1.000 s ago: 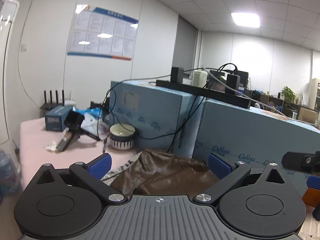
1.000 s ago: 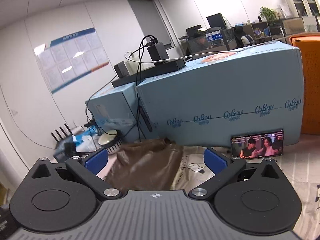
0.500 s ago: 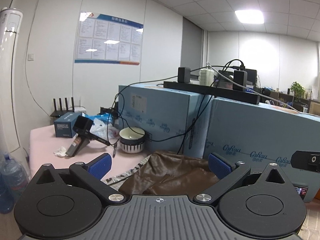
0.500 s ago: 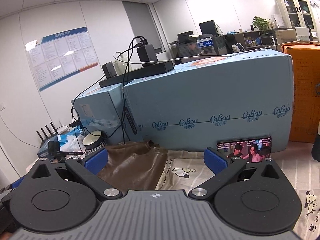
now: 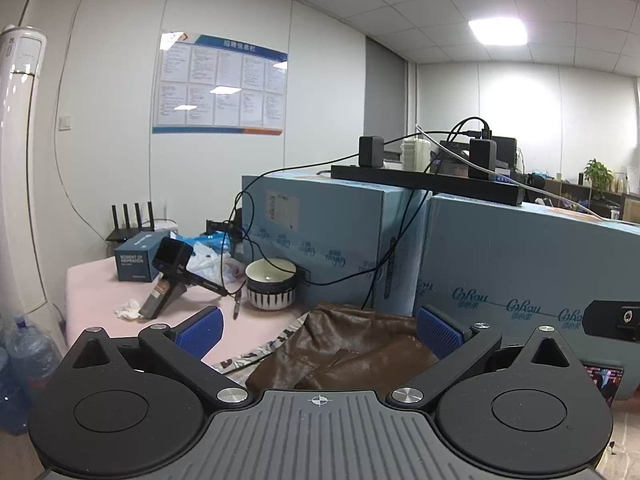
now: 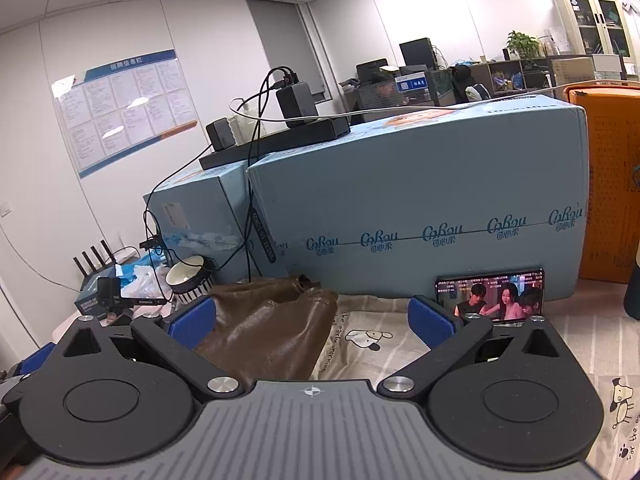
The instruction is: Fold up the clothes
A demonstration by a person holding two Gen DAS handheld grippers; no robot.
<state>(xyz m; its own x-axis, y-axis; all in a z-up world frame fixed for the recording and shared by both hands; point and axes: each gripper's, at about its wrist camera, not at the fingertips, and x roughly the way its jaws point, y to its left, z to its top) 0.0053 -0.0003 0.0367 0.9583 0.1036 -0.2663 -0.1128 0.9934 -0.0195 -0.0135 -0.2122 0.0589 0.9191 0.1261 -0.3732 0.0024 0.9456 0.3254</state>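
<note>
Two large light-blue cartons (image 6: 420, 208) stand side by side at the back of the work surface; a long black bar (image 5: 424, 182) with cabled adapters lies across their tops. In front of them the surface is covered by a beige cloth printed with cartoon dogs (image 6: 372, 344). The task item, a brown leather-like garment (image 6: 264, 328), lies crumpled on this cloth, close to the foot of the cartons, near where the two meet. The left gripper (image 5: 318, 330) is held above the surface with its blue-padded fingers spread wide and nothing between them; the garment appears beyond and below the gap. The right gripper (image 6: 312, 320) is likewise spread wide and empty, with the garment behind its left finger. A phone (image 6: 490, 294) with a lit screen leans against the right carton. A striped bowl (image 5: 271, 284) sits left of the garment.
</note>
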